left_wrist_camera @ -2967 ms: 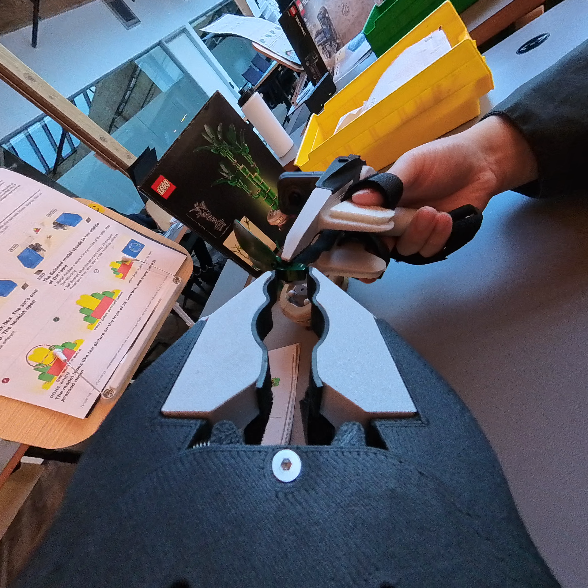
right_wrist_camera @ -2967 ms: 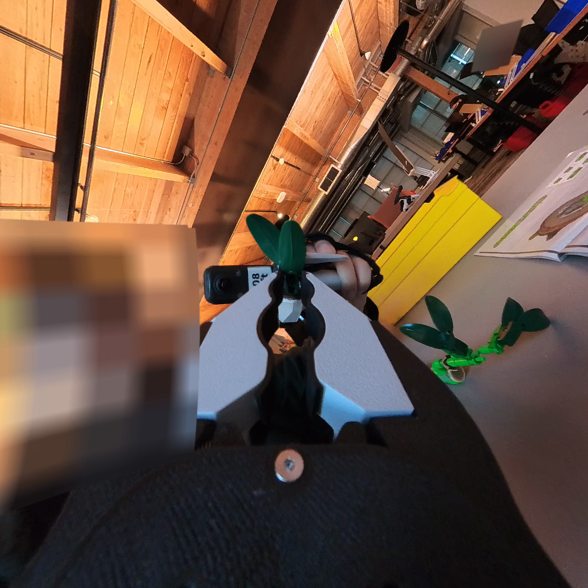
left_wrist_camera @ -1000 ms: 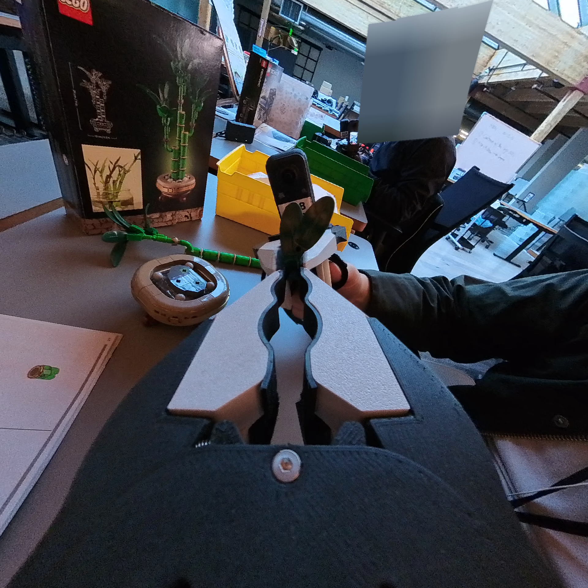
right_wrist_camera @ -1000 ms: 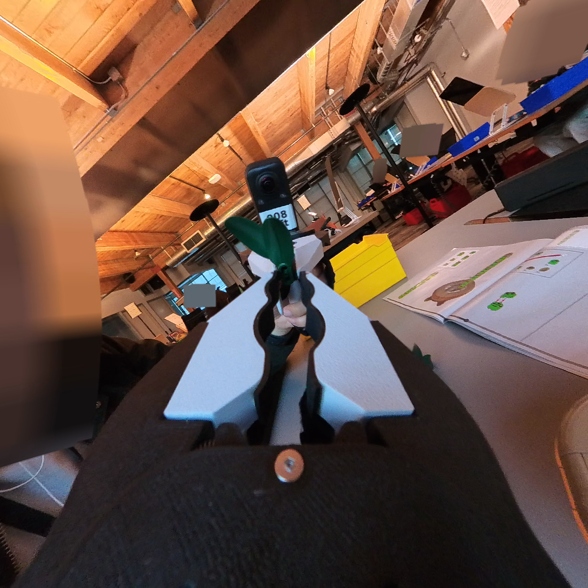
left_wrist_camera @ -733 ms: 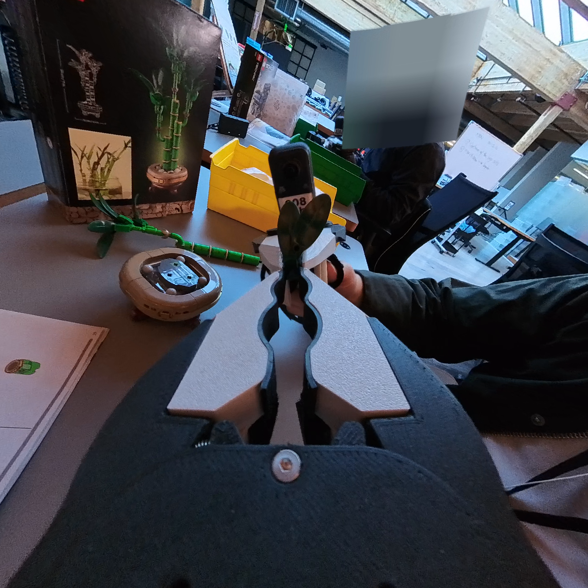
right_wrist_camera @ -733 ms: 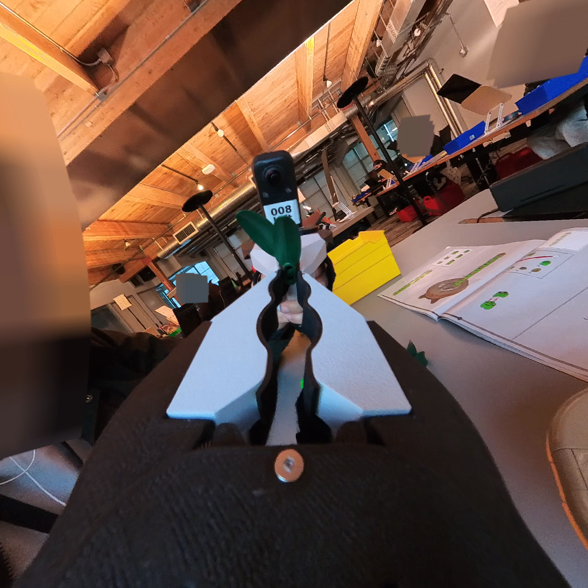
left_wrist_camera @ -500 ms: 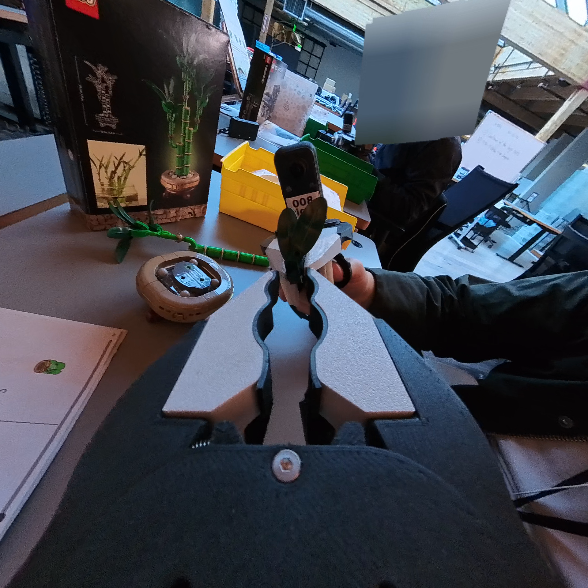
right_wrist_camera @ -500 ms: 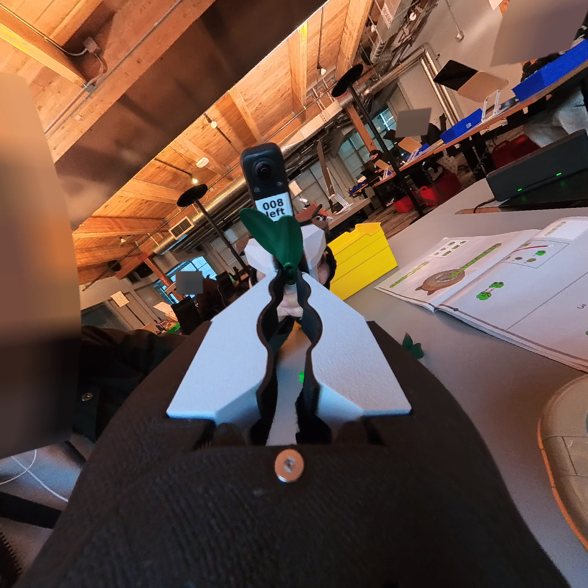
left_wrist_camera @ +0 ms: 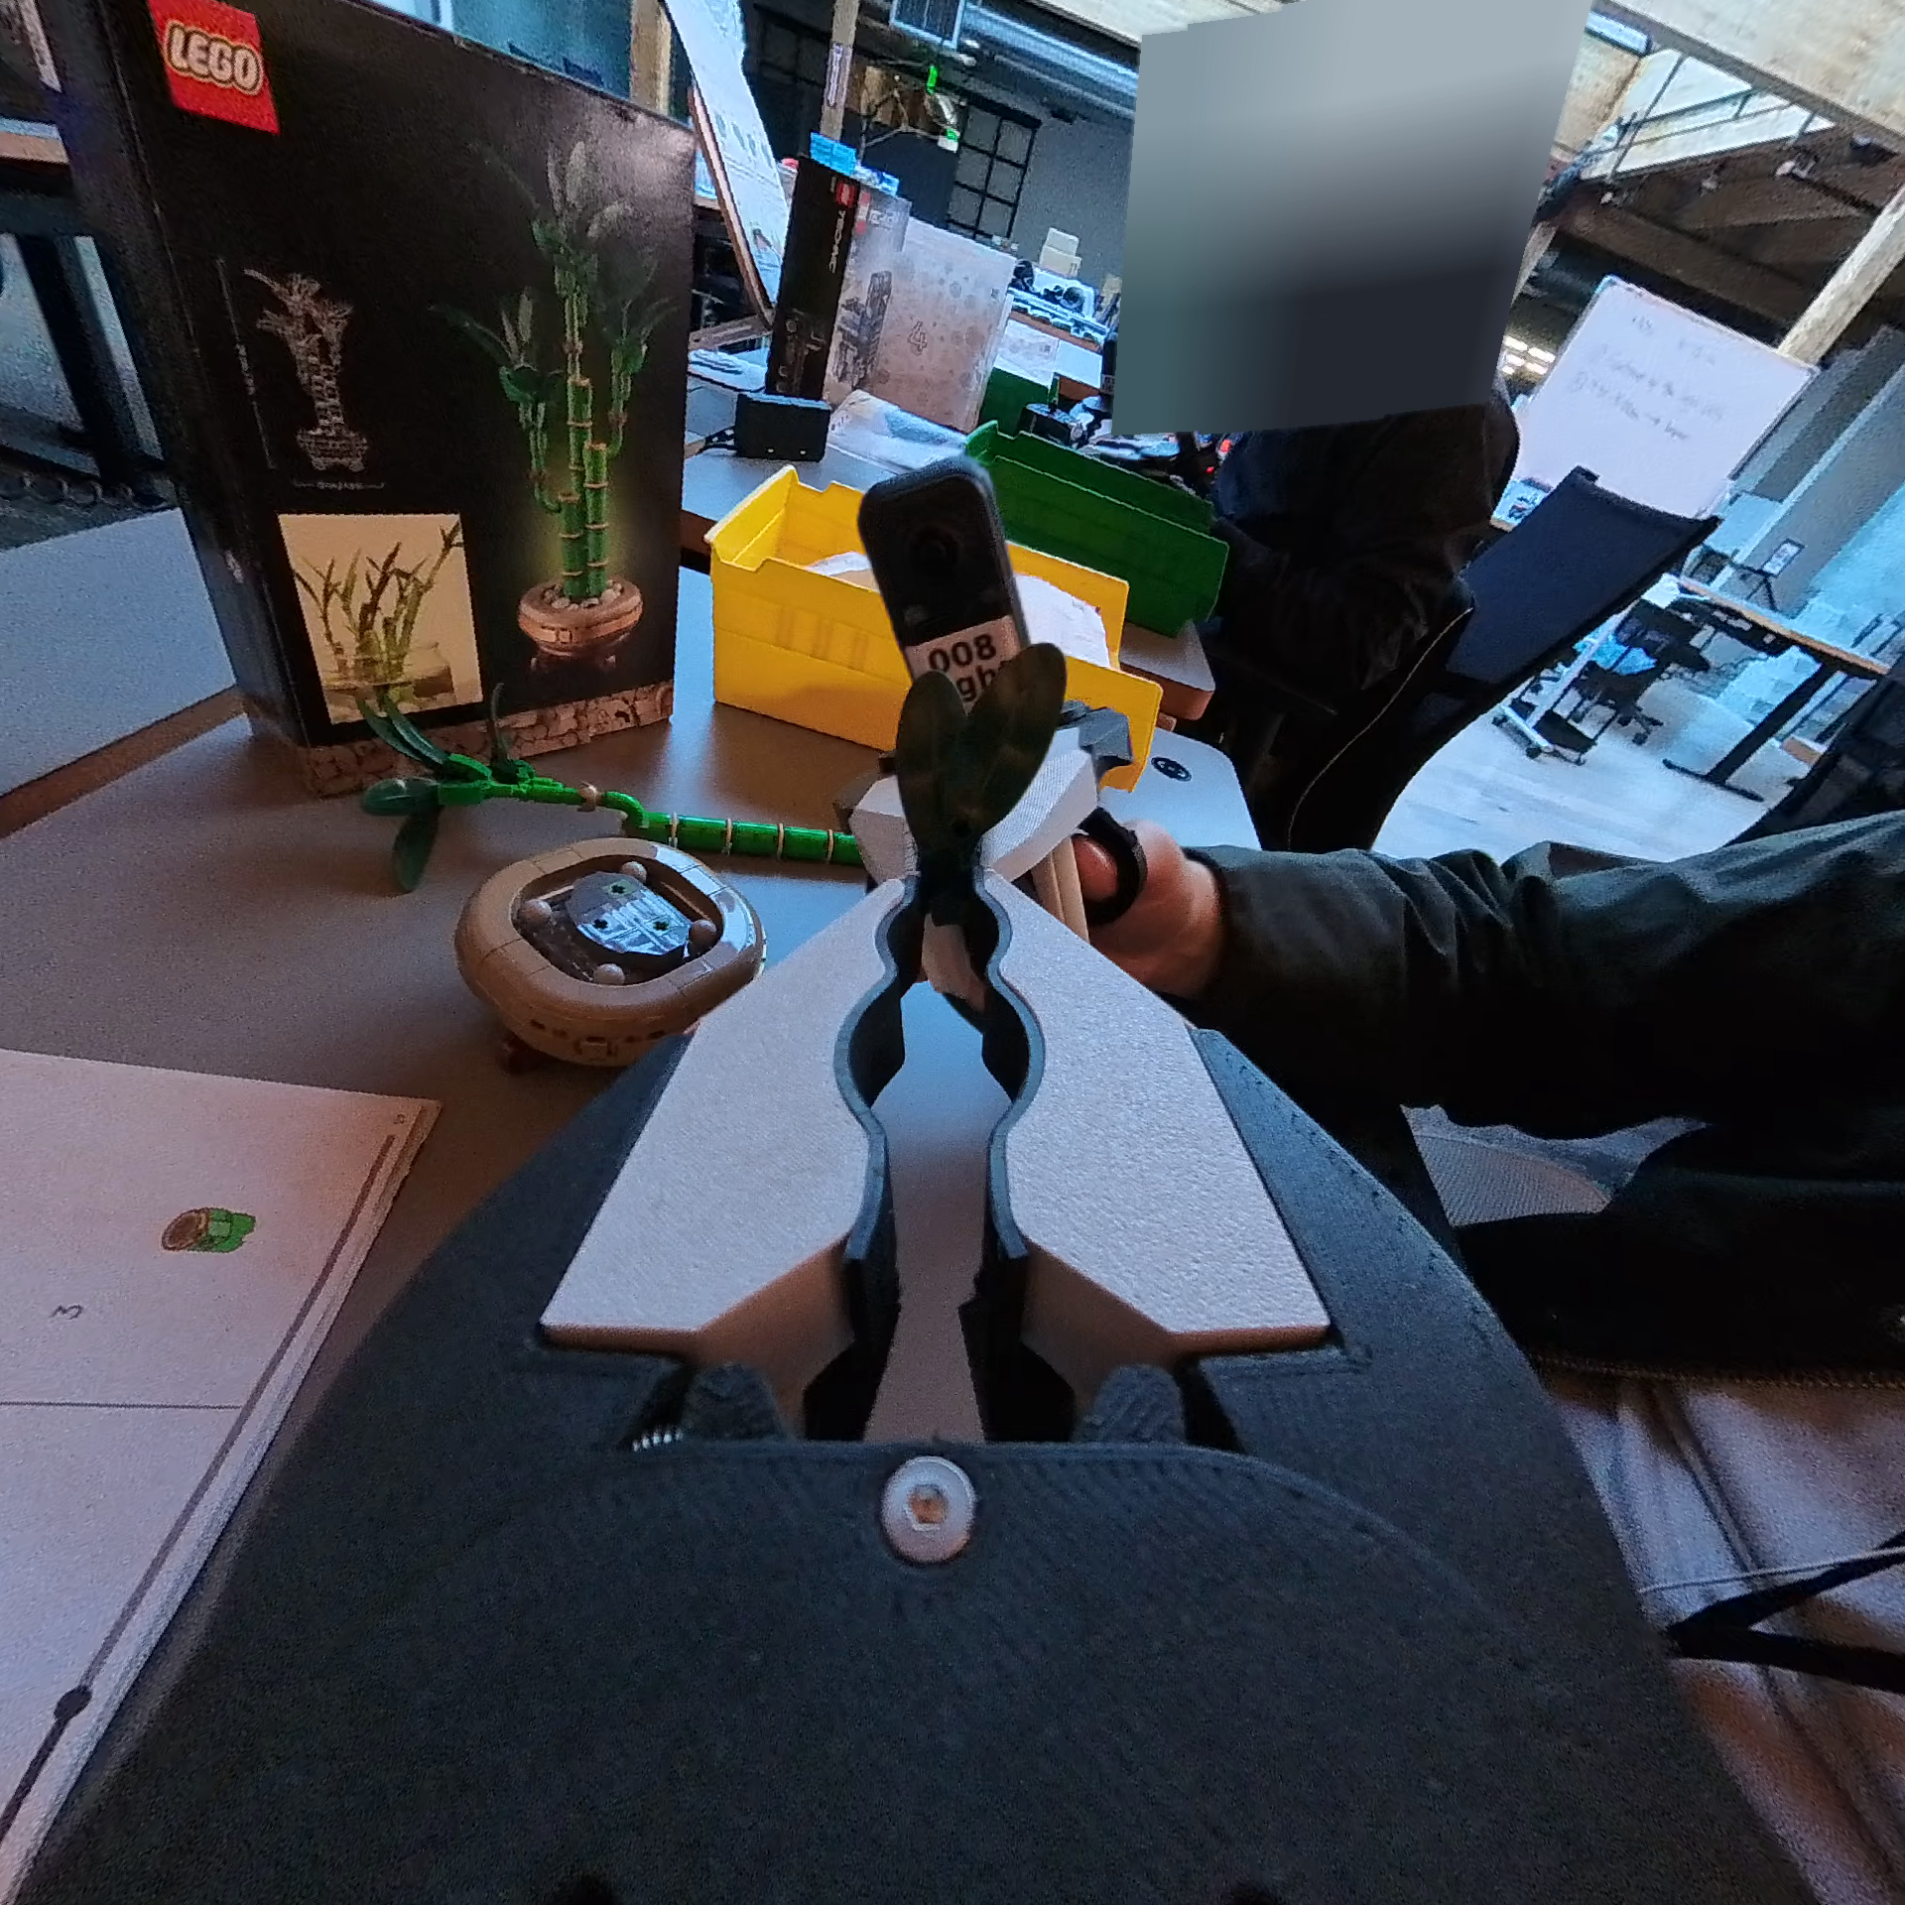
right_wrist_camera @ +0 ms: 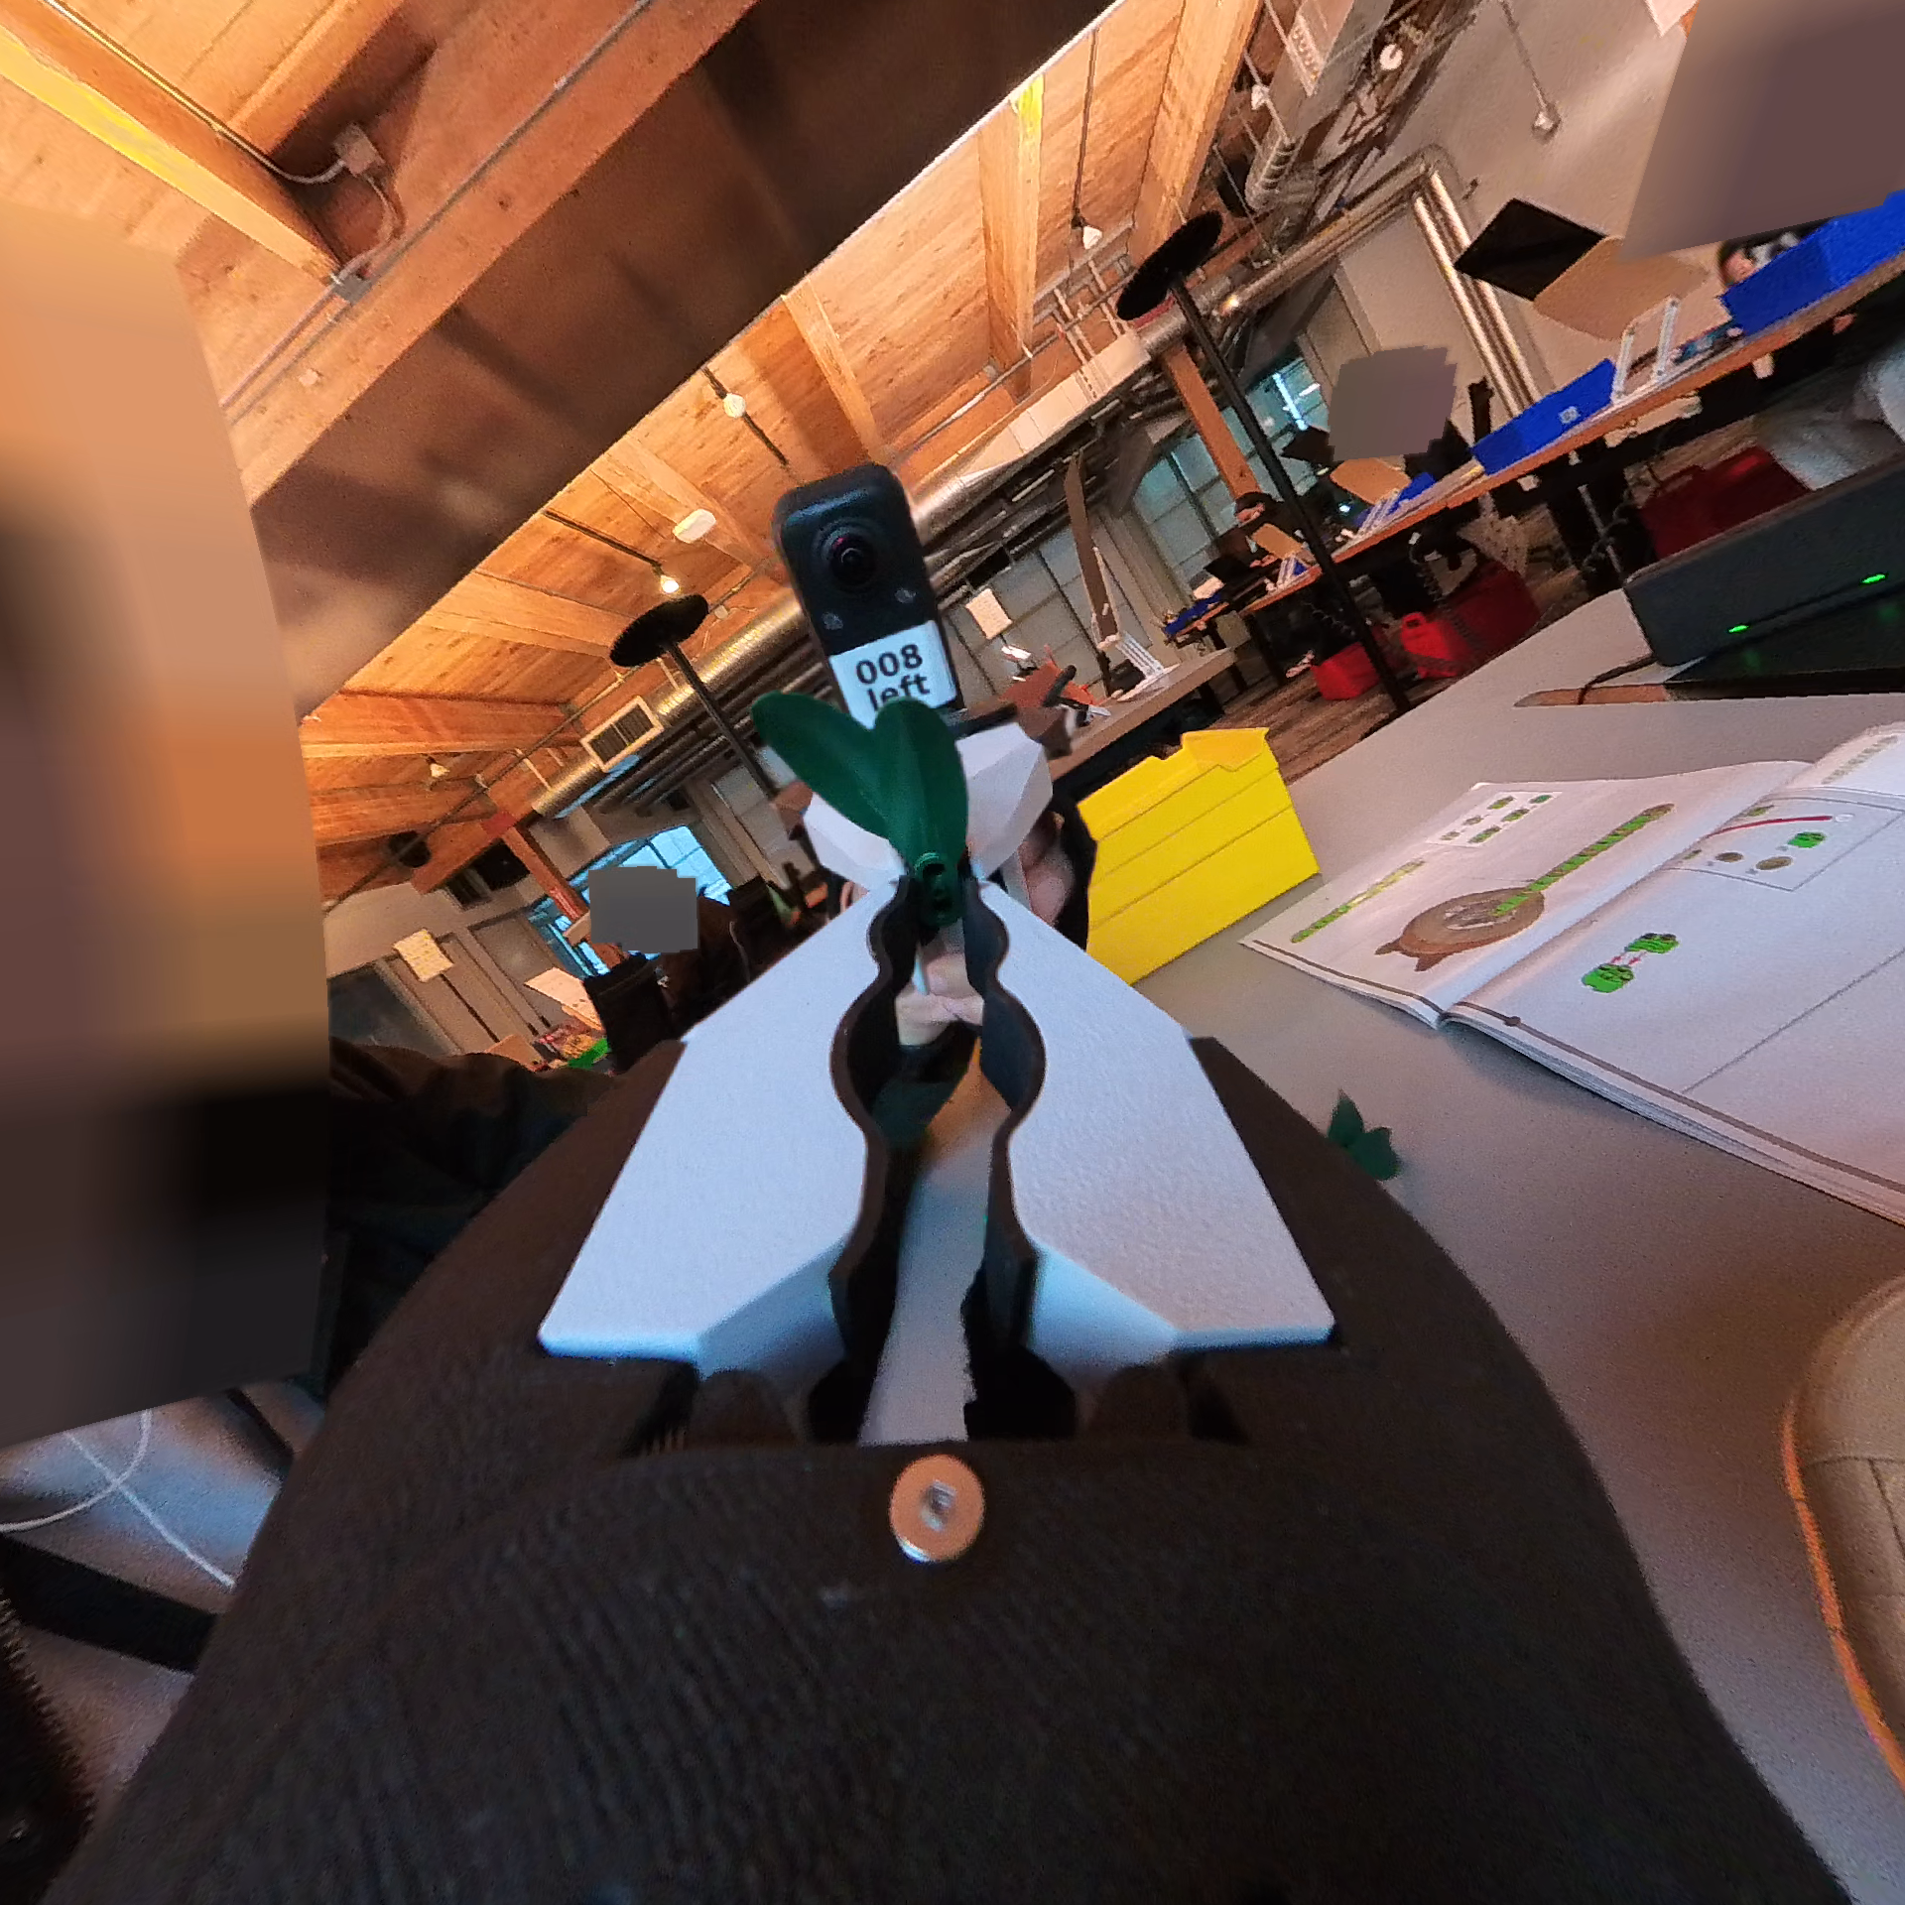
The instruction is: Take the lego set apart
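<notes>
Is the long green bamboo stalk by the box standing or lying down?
Lying down. The long green bamboo stalk lies flat on the grey table, between the black box and the tan round base.

Right claw pinching green leaf piece, left claw opposite, booklet on table

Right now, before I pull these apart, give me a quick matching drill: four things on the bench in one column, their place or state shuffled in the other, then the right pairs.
1. leaf piece
2. tan pot base
3. green bamboo stalk
4. set box

A. stands upright at the back of the table
B. lies flat on the table, in front of the box
C. held up off the table at both grippers' tips
D. sits on the table, beside the open booklet

Pairs: 1-C, 2-D, 3-B, 4-A
</notes>
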